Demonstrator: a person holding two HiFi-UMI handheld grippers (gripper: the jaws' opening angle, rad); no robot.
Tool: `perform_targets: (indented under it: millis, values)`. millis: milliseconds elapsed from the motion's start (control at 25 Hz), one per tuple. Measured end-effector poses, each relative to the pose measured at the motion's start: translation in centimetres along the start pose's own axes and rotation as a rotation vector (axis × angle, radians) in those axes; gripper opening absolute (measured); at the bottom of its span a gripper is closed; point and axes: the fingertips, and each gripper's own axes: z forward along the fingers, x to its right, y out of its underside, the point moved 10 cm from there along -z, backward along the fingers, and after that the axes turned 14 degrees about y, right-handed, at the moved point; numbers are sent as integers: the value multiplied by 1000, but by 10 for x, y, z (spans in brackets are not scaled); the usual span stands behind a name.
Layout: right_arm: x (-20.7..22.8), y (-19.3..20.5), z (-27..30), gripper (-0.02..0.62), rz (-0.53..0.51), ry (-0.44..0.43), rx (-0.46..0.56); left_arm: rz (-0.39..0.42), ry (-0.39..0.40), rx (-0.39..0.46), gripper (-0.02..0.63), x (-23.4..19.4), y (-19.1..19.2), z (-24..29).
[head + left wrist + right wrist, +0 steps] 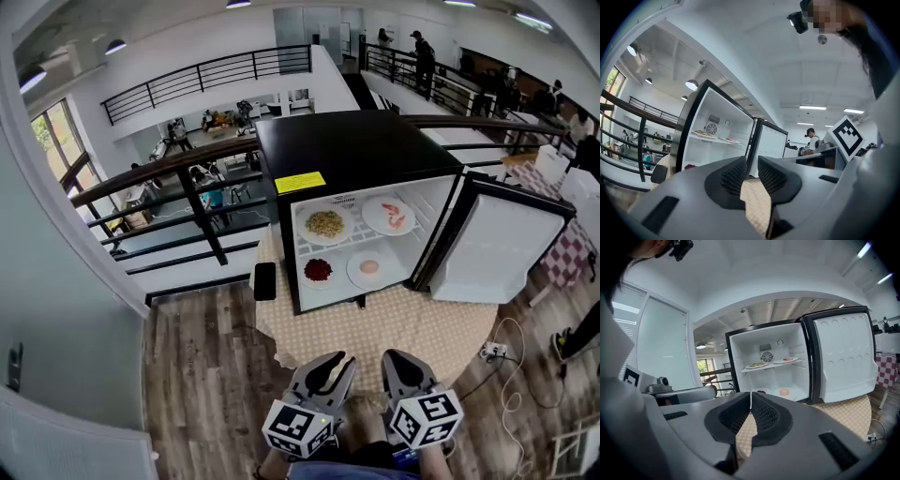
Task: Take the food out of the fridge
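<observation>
The left gripper (pixel 752 161) holds its fingers (pixel 733 176) slightly apart, nothing between them. The right gripper (pixel 751 397) has its fingers (pixel 765 416) pressed together, empty. Both point at the fridge (pixel 356 150), well short of it, its door (pixel 502 253) open. Inside the fridge, two plates of food (pixel 325 224) sit on its shelf and two more (pixel 369 268) sit on its floor.
</observation>
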Motion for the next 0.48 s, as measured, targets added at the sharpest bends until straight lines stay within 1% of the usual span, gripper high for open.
perform_targets:
  millis: [200,320,480]
  values:
    - [5,-5,1,17,10,41,4,-9,38,-6,87,0,1,1]
    - [6,-11,3,17,29,50,11,-6,52,-16,87,0,-2,1]
    - [13,-11,7,17,62,59,11,-20,58,-6,87,-2,0,5]
